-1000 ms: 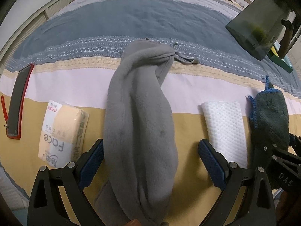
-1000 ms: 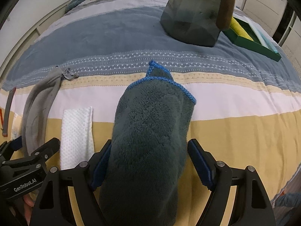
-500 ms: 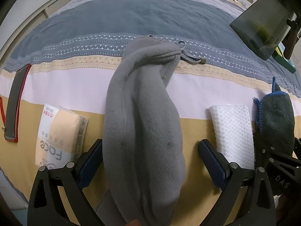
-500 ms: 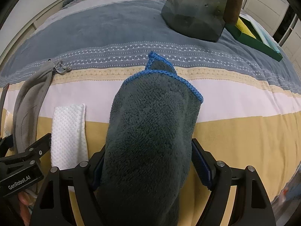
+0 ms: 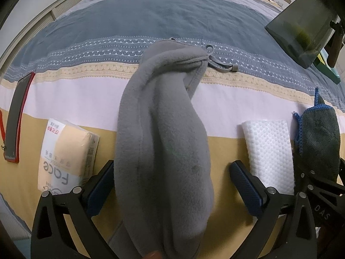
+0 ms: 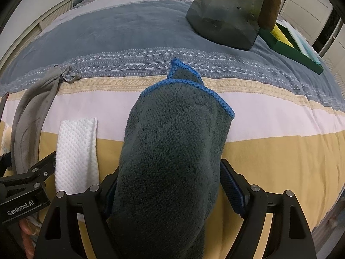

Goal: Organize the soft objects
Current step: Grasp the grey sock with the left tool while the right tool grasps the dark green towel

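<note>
Left gripper stands wide, jaws just opened further; grey fleece cloth lies lengthwise between the fingers, brushing the left pad, clear of the right. Right gripper straddles the dark blue-edged towel; jaws have just eased apart, the towel fills the gap and hides the pads, so contact cannot be told. White waffle cloth lies between the two cloths. All rest on a striped bedspread. Tissue pack just left of the fleece; phone in red case further left. Dark bag and green tray beyond.
</note>
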Demonstrator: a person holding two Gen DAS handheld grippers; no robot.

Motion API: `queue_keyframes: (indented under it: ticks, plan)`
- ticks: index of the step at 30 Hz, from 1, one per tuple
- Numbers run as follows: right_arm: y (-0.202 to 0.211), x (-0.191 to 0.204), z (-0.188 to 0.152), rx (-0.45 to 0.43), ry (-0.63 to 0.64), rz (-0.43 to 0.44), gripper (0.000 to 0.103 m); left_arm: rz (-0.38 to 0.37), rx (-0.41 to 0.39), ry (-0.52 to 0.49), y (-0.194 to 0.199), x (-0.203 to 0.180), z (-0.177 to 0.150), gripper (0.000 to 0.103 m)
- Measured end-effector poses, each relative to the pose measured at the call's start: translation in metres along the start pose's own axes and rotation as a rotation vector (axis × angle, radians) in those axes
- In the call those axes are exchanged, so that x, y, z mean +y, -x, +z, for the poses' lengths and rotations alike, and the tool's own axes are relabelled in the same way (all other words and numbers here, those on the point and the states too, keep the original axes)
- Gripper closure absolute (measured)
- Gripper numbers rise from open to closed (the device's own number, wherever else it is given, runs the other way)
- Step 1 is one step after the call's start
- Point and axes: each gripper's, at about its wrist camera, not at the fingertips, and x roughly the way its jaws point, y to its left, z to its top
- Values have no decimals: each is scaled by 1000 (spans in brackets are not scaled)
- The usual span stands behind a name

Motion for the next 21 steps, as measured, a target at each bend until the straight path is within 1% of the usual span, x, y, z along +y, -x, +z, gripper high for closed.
queue_keyframes:
  ticks: [9,12,15,17,21]
  plan:
    - [2,3,-4,-1,12,-5,23,7,6,-1,-2,-3,1,1]
    - [3,5,-5,-3,16,-8,26,6,8,-1,-3,-4,2,1]
    - [5,9,-6,-6,29,-12,32,5,11,-1,-4,-4,3,1]
    - [7,13,-7,-8,41,-11,38,6,12,0,-4,-4,4,2]
    - [10,19,-7,-13,58,-10,47,8,8,0,-3,-4,3,2]
